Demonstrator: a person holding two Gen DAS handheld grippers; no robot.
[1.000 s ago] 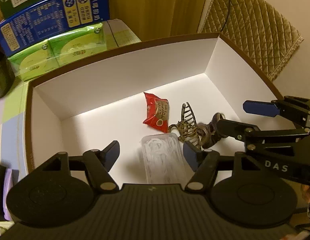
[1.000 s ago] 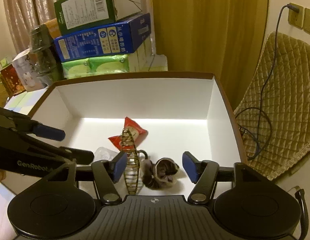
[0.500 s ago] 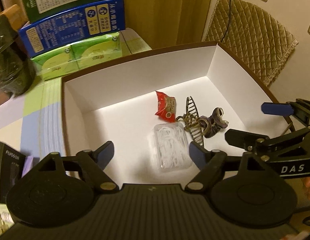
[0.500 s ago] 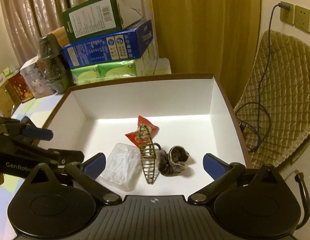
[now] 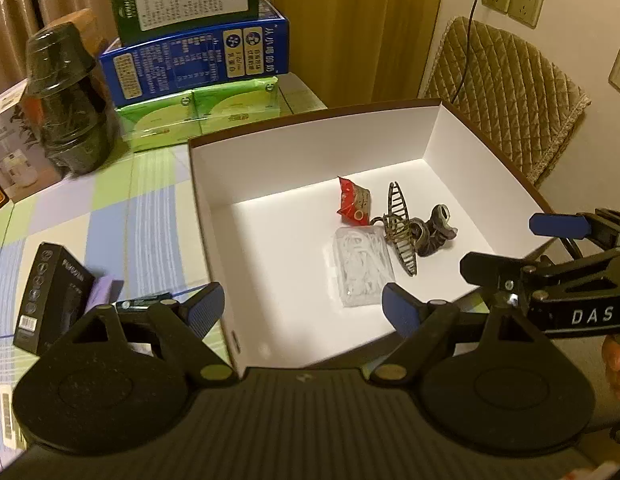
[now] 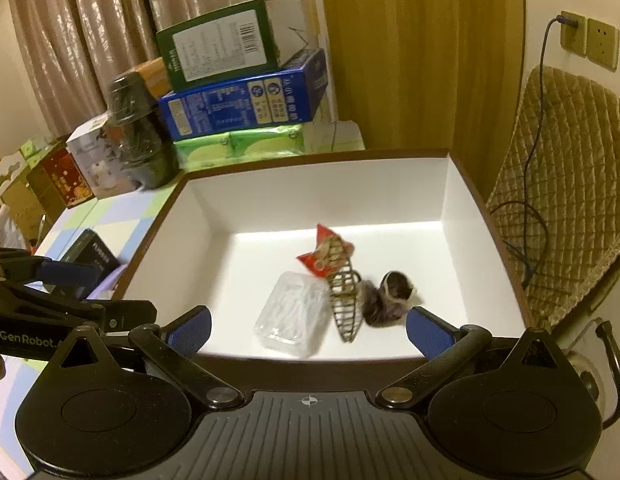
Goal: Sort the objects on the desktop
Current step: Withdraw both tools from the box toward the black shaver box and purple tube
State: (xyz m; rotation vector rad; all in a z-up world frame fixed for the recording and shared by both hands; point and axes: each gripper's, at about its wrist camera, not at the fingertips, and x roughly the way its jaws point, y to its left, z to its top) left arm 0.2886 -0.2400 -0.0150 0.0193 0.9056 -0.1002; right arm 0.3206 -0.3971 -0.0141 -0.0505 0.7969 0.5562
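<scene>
while both grippers hovered at the near rim, left gripper (image 5: 300, 306) and right gripper (image 6: 308, 330) jaws had spread wide, empty. hair claw (image 6: 343, 294) lay in white box (image 6: 317, 196), long axis running near-to-far, between floss case (image 6: 292, 314) and scrunchie (image 6: 389, 298), snack packet (image 6: 323, 254) behind.

Black left gripper (image 5: 302, 306) and right gripper (image 6: 308, 330), blue-padded, lettered "GenRobot" and "DAS".
</scene>
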